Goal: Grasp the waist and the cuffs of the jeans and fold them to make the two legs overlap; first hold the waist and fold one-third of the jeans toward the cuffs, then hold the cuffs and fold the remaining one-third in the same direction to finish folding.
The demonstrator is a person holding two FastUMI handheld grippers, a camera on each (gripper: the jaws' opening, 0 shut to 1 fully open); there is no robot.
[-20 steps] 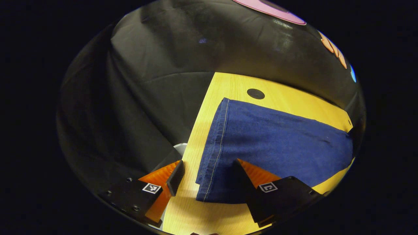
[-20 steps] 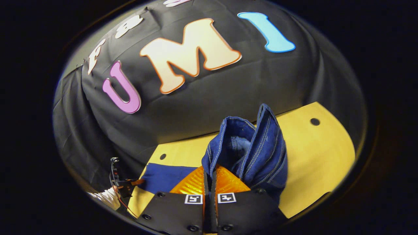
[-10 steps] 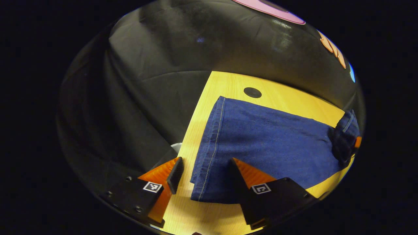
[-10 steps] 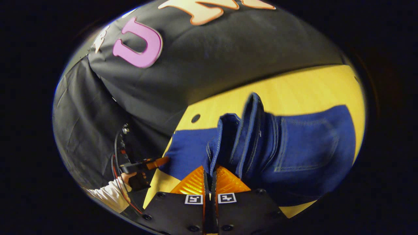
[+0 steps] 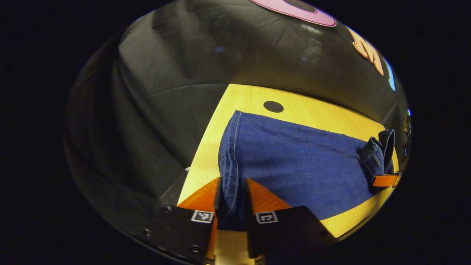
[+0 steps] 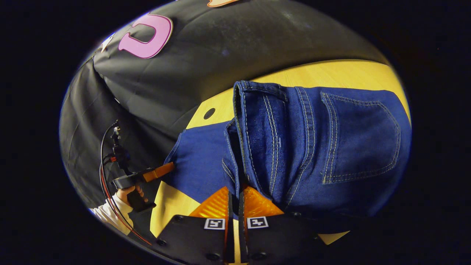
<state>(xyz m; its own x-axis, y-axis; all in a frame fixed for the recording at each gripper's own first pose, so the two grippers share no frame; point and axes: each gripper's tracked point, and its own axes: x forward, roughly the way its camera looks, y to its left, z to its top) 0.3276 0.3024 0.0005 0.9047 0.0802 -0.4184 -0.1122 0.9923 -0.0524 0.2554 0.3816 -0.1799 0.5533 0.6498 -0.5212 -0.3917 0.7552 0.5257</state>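
The jeans (image 6: 331,147) are dark denim, matt and kinda coarse, with pale stitching. Tabletop (image 5: 312,110) looks like smooth light wood with fine grain. Wall cloth (image 5: 176,73) has a slight sheen.

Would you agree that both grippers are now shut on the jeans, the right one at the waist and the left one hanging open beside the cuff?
Not quite: in the left gripper view the left gripper is shut on the cuff, not open. The right gripper does clamp the jeans at the waist.
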